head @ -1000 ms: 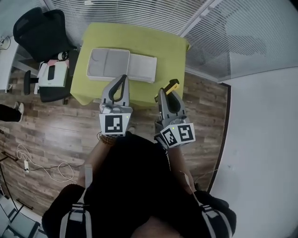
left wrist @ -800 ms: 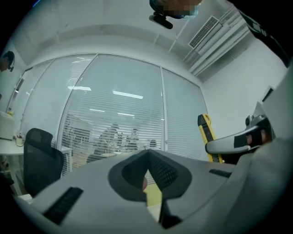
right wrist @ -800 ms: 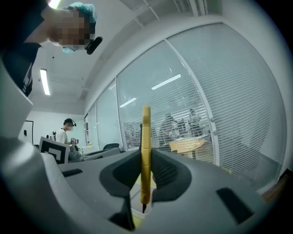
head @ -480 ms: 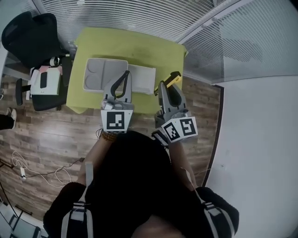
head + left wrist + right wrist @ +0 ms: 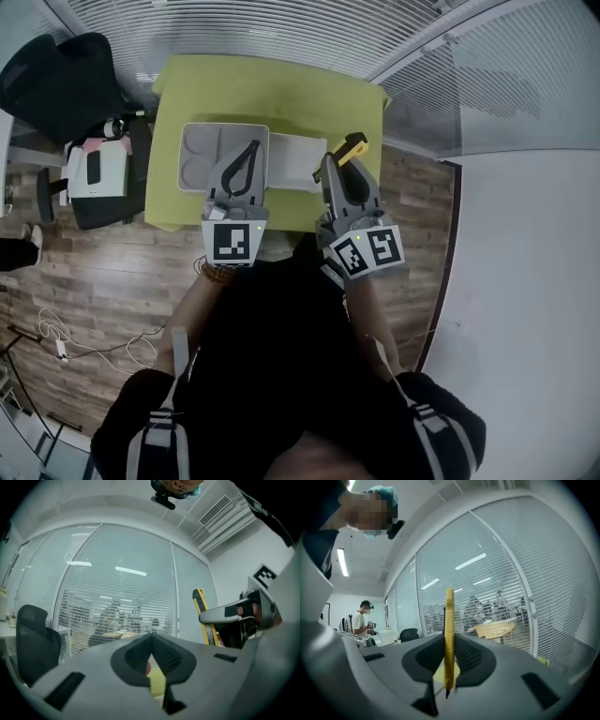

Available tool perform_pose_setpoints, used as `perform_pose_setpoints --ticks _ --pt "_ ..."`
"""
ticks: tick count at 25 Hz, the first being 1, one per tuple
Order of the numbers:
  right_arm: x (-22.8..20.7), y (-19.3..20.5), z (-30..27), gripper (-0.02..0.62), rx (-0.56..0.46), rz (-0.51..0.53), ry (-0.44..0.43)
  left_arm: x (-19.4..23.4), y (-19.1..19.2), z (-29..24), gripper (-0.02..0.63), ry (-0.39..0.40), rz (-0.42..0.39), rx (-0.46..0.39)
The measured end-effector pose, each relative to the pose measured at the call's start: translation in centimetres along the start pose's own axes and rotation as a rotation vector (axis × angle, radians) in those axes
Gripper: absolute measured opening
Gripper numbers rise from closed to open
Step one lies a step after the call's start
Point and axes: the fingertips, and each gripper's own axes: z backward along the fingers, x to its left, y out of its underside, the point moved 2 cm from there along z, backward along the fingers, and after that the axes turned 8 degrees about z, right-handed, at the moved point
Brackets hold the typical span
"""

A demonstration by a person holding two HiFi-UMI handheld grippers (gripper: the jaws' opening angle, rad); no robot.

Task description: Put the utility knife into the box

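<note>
Right gripper view shows the yellow utility knife [image 5: 449, 639] clamped edge-on between the two jaws of the right gripper [image 5: 449, 644]. The jaws are pressed against its flat sides, and the knife's body stands well out beyond the tips. In the head view the same knife [image 5: 352, 147] sticks forward and outward from the right gripper's [image 5: 328, 165] tips, over the near right part of the green table [image 5: 262, 89].

The left gripper [image 5: 151, 638] carries nothing: its jaws meet at the tips, with only a hollow between the pads behind them. From its camera the knife [image 5: 203, 616] and the right gripper appear off to its right side.

Seen from the head view, the grey box [image 5: 199, 155] lies open on the table under and just ahead of the left gripper's [image 5: 251, 148] tips. A flat white panel [image 5: 292, 157] adjoins the box on the side towards the right gripper, lying between the two grippers' tips.

Left of the left gripper, beyond the table's edge, stands a black office chair [image 5: 56, 80] on the wooden floor [image 5: 112, 272]. White blinds [image 5: 281, 28] run behind the table.
</note>
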Motion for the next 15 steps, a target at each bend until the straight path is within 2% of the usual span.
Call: perform_pose_setpoints --ticks 5,12,15 --pt "-1.2 1.0 -1.0 0.054 0.002 -0.021 -0.019 0.8 0.7 -0.6 0.011 -0.022 -0.029 0.004" --pt "-3.0 1.0 -1.6 0.054 0.012 0.036 -0.093 0.3 0.6 -0.7 0.011 -0.067 -0.053 -0.008" --pt "-3.1 0.8 -2.0 0.054 0.019 0.05 -0.122 1.1 0.2 -0.4 0.011 -0.113 -0.049 -0.027"
